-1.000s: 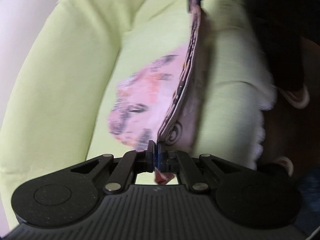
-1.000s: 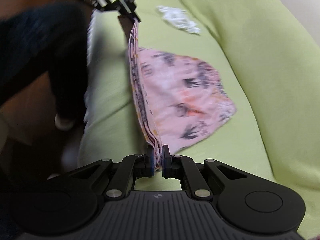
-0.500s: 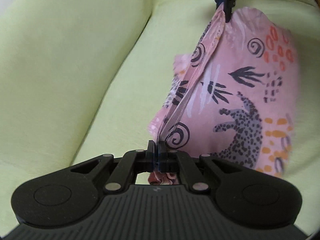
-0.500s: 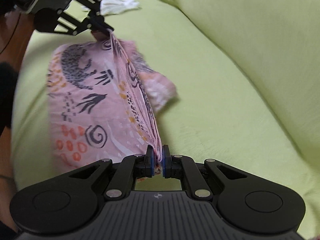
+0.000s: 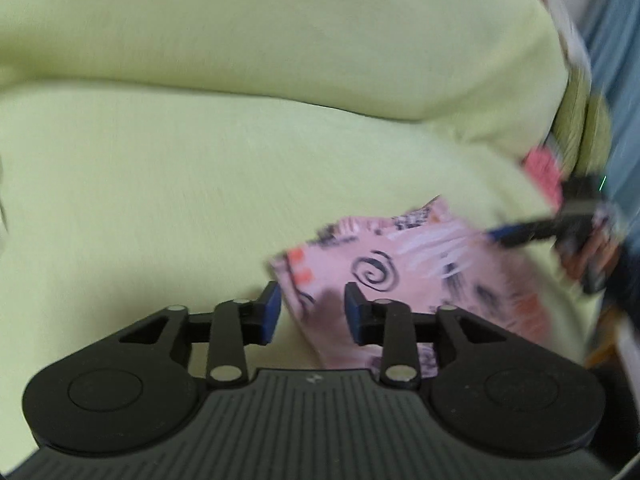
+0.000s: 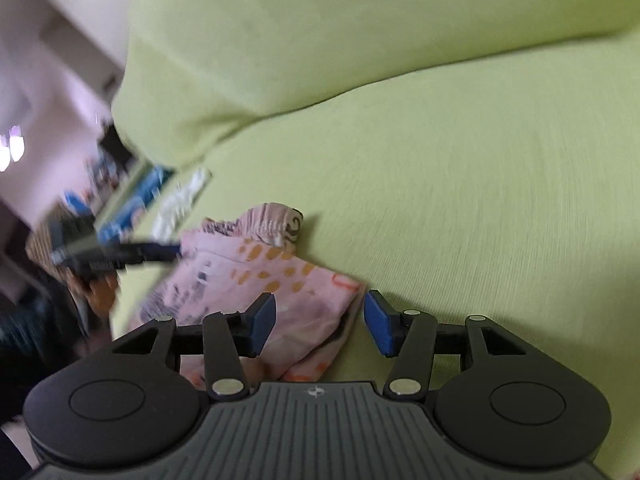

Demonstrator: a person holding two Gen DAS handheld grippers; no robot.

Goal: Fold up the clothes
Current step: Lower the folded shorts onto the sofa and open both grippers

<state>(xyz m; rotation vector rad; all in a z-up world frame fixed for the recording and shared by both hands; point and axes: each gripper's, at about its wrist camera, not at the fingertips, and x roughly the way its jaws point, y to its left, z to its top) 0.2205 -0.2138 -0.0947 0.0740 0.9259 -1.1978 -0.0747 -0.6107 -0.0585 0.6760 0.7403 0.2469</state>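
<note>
Pink garment [image 5: 404, 264] lies on sofa [image 5: 160, 168] beneath 2 spread, empty claws [image 5: 312, 312] [image 6: 320, 320]

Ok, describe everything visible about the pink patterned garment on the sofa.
The pink patterned garment looks like thin printed cloth with black spirals, white strokes and orange dots, plus a gathered band at one edge. It lies folded on the lime-green sofa seat. Neither hand-held gripper grips it: the left hand-held gripper and right hand-held gripper are open over its ends. Motion blur hides finer detail.
</note>
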